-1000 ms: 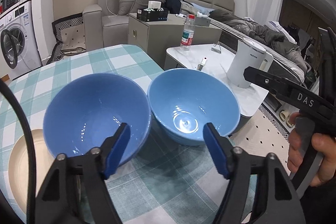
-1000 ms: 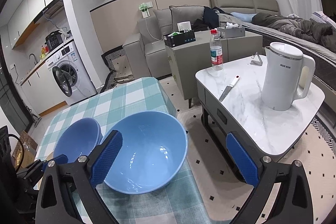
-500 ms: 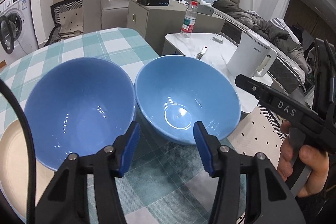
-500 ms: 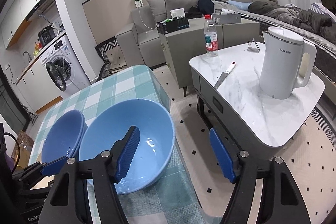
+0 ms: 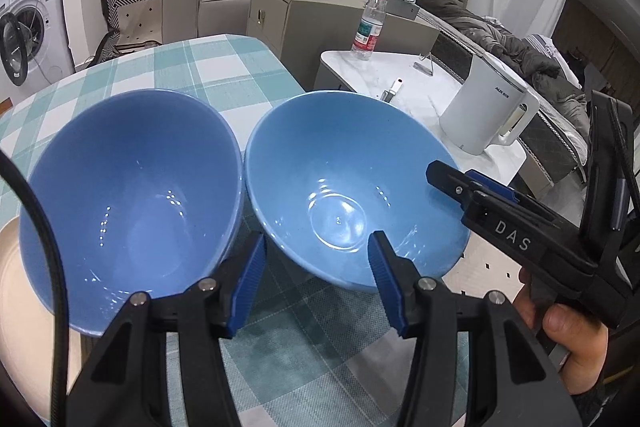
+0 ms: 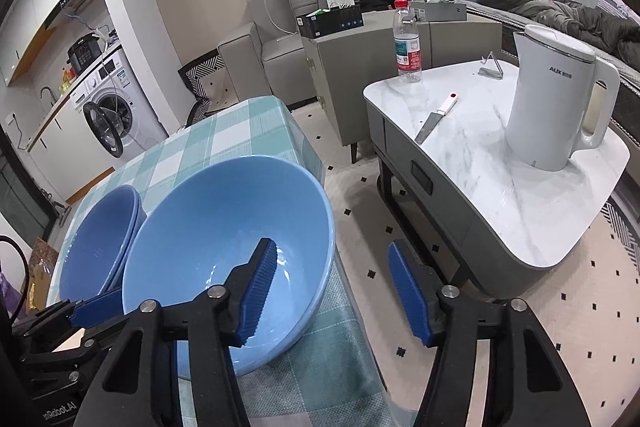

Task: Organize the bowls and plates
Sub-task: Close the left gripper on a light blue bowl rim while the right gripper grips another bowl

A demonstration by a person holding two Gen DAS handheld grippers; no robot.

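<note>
Left gripper (image 5: 316,279): low centre of the left wrist frame, jaws apart and holding nothing; one blue pad sits outside the near rim of the right bowl, the other over its inside.
Right gripper (image 6: 332,291): low centre of the right wrist frame, jaws apart; one pad hangs inside the right bowl, the other outside its right rim, over the floor.
Right bowl (image 5: 352,187): light blue, upright, centre of the left wrist frame, on the checked tablecloth (image 5: 208,67) near the table's right edge.
Left bowl (image 5: 128,199): darker blue, centre left, rim just beside the right bowl's; in the right wrist frame it looks like two nested bowls.
Plate (image 5: 20,307): cream, lower left edge, partly under the left bowl.
Kettle (image 6: 556,99): white, on the marble side table (image 6: 500,195), right of frame, with a knife (image 6: 434,119) and a water bottle (image 6: 408,47).
</note>
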